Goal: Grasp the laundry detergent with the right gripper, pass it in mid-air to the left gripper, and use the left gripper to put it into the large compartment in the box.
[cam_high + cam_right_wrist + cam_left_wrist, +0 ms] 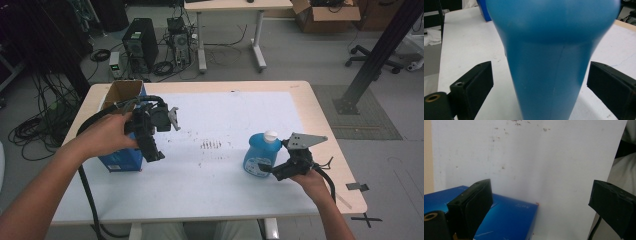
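A blue bottle [260, 156] with a white cap stands upright on the white mat at the right. My right gripper [270, 171] reaches it from the right, low on its side. In the right gripper view the bottle [549, 50] stands between the two jaws of my right gripper [539, 72], which is open with a gap on each side. A tall blue box [121, 161] with an open cardboard top stands at the left. My left gripper [154, 155] points down just right of it, open and holding nothing. The box's blue face [506, 220] lies behind its left jaw.
The white mat [220, 120] covers most of the light wooden table [325, 115]; dark smudges mark its middle. A thick black cable hangs off the table's front left. On the floor beyond are a computer tower [141, 42], loose cables, a second table and a cardboard box [327, 15].
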